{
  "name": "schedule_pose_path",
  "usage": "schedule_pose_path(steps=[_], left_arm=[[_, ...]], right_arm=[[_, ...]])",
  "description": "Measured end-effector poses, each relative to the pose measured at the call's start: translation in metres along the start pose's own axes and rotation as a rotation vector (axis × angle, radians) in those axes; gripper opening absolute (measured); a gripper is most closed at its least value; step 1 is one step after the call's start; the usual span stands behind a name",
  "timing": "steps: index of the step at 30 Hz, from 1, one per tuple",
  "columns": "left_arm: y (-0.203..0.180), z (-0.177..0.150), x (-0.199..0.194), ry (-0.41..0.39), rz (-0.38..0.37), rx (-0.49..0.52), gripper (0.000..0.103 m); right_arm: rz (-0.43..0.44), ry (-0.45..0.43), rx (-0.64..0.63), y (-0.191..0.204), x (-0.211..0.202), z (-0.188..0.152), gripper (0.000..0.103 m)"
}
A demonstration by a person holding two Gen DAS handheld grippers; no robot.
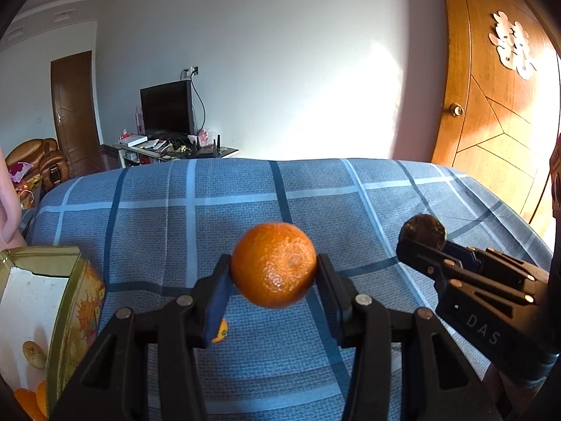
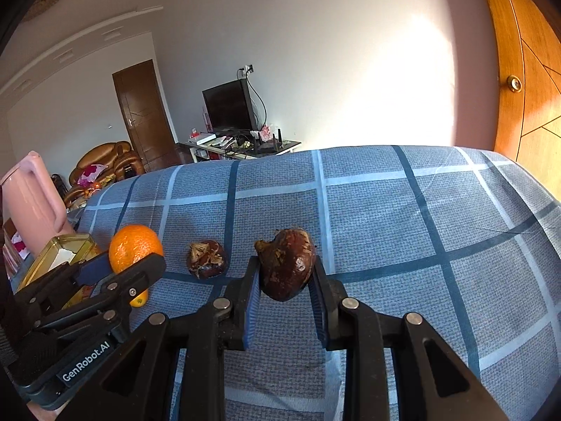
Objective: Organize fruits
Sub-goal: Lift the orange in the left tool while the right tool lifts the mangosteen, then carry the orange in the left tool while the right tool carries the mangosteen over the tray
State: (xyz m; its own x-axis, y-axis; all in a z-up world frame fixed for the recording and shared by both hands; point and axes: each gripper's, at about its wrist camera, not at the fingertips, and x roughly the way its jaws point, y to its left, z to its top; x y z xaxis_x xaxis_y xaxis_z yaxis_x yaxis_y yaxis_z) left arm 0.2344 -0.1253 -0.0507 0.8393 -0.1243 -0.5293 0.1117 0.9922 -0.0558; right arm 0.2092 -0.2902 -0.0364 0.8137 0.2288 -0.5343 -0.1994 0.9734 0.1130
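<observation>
- While both claws hang above the blue checked cloth [image 1: 245, 189] that covers the bench, each one already carries a fruit.
- The left claw [image 1: 273, 270] is clamped on a round, bright orange with pitted skin [image 1: 274, 269]; its two blue-padded fingers press on opposite sides, and the fruit is lifted clear of the cloth.
- The right claw [image 2: 285, 273] is closed around a dark brown, wrinkled, roughly heart-shaped fruit [image 2: 286, 267], also held off the cloth.
- The landmark is the gold-rimmed, printed tin box with a white inside [image 1: 75, 280], which stands open at the left edge of the cloth.
- Inside that box lie orange fruit [image 1: 29, 400] and one pale, speckled fruit [image 1: 34, 353].
- The held orange is to the right of the box, near it; the brown fruit is farther right, well apart from the box.
- I judge that the left claw is the nearer one, so its move to the box is short and leftward, over the near wall.
- A second dark brown, cracked fruit [image 2: 207, 258] lies on the cloth, right of the box, between the two claws.
- A small orange piece [image 2: 139, 300] lies on the cloth beneath the left claw, just beside the box.
- A tall pink jug with a handle [image 2: 29, 203] stands behind the box.
</observation>
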Motion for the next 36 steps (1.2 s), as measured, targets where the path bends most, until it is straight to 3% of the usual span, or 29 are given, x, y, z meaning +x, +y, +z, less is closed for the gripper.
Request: schedule_pose_path(steps=[8,36], left_arm=[[-0.003,0.000,-0.013,-0.058,0.012,0.022,0.049],[-0.003,-0.010,-0.041,-0.140,0.033,0.052,0.049]], right_arm=[[0.024,-0.044,-0.035,0.012,-0.008,0.000,0.028],[0.054,-0.235,-0.127,0.033,-0.049,-0.015,0.028]])
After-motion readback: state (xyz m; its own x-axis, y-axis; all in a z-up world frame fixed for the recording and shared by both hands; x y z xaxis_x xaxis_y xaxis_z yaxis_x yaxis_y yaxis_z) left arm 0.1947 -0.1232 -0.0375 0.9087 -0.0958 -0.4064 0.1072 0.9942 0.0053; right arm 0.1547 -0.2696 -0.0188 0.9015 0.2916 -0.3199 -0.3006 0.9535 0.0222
